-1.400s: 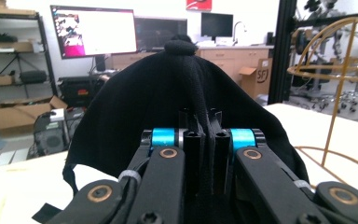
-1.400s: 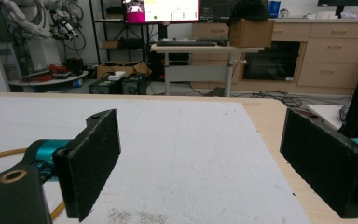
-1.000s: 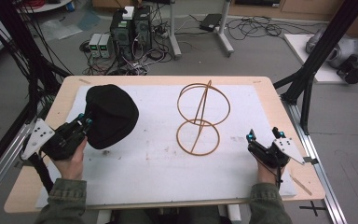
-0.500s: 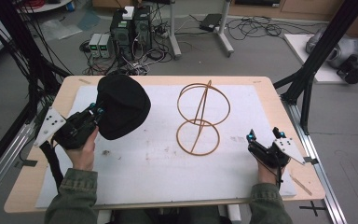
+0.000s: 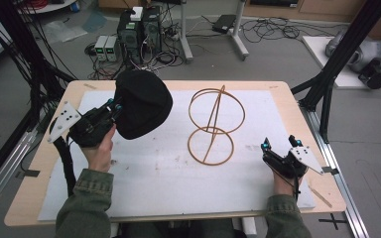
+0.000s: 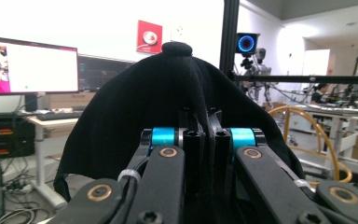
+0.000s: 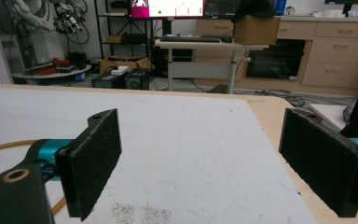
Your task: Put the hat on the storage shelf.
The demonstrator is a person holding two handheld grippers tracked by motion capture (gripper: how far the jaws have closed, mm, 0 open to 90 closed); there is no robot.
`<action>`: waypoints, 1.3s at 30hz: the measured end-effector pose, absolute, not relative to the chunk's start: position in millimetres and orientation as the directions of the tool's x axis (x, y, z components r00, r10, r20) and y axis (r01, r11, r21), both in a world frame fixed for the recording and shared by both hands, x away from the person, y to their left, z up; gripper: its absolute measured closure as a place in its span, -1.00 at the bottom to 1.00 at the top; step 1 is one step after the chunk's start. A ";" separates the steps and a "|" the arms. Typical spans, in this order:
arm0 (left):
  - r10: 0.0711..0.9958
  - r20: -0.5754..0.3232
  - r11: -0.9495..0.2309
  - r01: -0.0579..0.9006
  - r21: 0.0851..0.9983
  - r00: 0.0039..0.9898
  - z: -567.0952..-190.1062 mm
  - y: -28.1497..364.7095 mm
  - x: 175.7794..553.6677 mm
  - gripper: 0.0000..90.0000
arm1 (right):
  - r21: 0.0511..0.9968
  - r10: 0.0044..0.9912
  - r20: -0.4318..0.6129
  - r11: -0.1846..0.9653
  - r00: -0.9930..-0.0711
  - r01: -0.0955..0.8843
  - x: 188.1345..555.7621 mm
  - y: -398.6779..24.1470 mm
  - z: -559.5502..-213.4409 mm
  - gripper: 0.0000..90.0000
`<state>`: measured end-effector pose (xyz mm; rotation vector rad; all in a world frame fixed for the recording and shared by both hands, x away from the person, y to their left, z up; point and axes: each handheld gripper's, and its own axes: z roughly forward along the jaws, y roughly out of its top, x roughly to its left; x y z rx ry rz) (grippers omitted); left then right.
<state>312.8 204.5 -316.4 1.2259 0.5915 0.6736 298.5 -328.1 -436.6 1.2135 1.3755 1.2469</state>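
From the high view we note a pale wooden table (image 5: 297,106) covered by a white foam sheet (image 5: 158,173), with computer towers and loose cables on the grey floor beyond. The left gripper (image 5: 113,106) pinches a black fabric cap (image 5: 141,104), lifted off the sheet, beside a golden wire hoop stand (image 5: 213,126).

The left gripper view shows the cap (image 6: 168,93) draped over pressed-together jaws, with a lit monitor (image 6: 28,65) behind.

In the right gripper view, the right gripper (image 7: 200,163) stands spread over bare sheet, with wooden cabinets (image 7: 335,51) behind.
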 end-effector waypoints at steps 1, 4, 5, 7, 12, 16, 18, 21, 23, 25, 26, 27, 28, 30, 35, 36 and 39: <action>0.735 -0.047 0.197 -0.147 0.969 0.677 -315.2 201.9 313.4 0.95 | 0.995 0.992 -0.001 0.013 -0.123 0.095 298.6 -328.1 -436.6 -0.73; 0.717 -0.043 0.202 -0.149 0.968 0.695 -312.4 194.0 315.9 0.95 | 0.995 0.993 0.001 0.010 -0.118 0.097 298.0 -328.4 -436.3 -0.73; 0.712 -0.046 0.207 -0.147 0.967 0.700 -311.9 191.4 316.8 0.95 | 0.995 0.993 0.004 0.007 -0.116 0.095 298.0 -328.3 -436.1 -0.73; 0.706 -0.046 0.207 -0.144 0.968 0.707 -311.2 186.4 319.0 0.95 | 0.995 0.993 0.004 0.007 -0.117 0.097 298.2 -328.6 -436.2 -0.73; 0.686 -0.058 0.226 -0.137 0.964 0.725 -310.5 176.2 325.3 0.94 | 0.995 0.993 0.007 0.004 -0.116 0.098 298.3 -328.0 -436.5 -0.74; 0.674 -0.063 0.234 -0.132 0.963 0.736 -308.1 169.7 329.7 0.95 | 0.995 0.993 0.006 0.006 -0.118 0.100 298.3 -328.7 -436.8 -0.74; 0.666 -0.063 0.238 -0.132 0.962 0.743 -306.3 165.7 331.7 0.95 | 0.995 0.993 0.000 0.013 -0.120 0.103 298.3 -329.2 -437.0 -0.74; 0.655 -0.062 0.243 -0.132 0.961 0.753 -304.0 158.7 334.6 0.95 | 0.995 0.993 -0.003 0.016 -0.121 0.102 298.1 -329.3 -437.0 -0.74; 0.646 -0.058 0.244 -0.134 0.961 0.761 -302.8 154.0 336.3 0.95 | 0.995 0.993 -0.006 0.018 -0.120 0.100 298.2 -329.4 -437.2 -0.73; 0.639 -0.057 0.245 -0.133 0.960 0.767 -301.3 149.7 337.9 0.95 | 0.994 0.992 -0.008 0.021 -0.123 0.103 298.1 -329.6 -437.3 -0.74; 0.636 -0.054 0.246 -0.135 0.960 0.770 -300.1 147.1 338.8 0.95 | 0.994 0.992 -0.007 0.020 -0.123 0.104 298.2 -329.5 -437.4 -0.73; 0.634 -0.052 0.246 -0.137 0.959 0.772 -299.4 145.7 339.2 0.95 | 0.994 0.992 -0.009 0.022 -0.123 0.103 298.3 -329.5 -437.4 -0.73; 0.629 -0.053 0.250 -0.137 0.959 0.776 -298.4 143.5 339.8 0.95 | 0.995 0.992 -0.009 0.022 -0.124 0.102 298.3 -329.5 -437.4 -0.73; 0.622 -0.050 0.252 -0.138 0.958 0.782 -296.3 139.1 341.2 0.94 | 0.994 0.992 -0.008 0.021 -0.126 0.103 298.2 -329.3 -437.4 -0.73; 0.601 -0.055 0.269 -0.137 0.953 0.798 -292.2 129.2 345.2 0.94 | 0.995 0.992 -0.010 0.023 -0.129 0.101 298.2 -329.8 -437.4 -0.73; 0.595 -0.061 0.275 -0.132 0.952 0.801 -292.0 127.0 346.2 0.94 | 0.995 0.991 -0.010 0.024 -0.130 0.102 298.3 -330.0 -437.4 -0.74; 0.586 -0.064 0.279 -0.127 0.952 0.808 -290.6 121.0 347.8 0.95 | 0.995 0.991 -0.007 0.021 -0.137 0.100 298.6 -329.8 -437.4 -0.73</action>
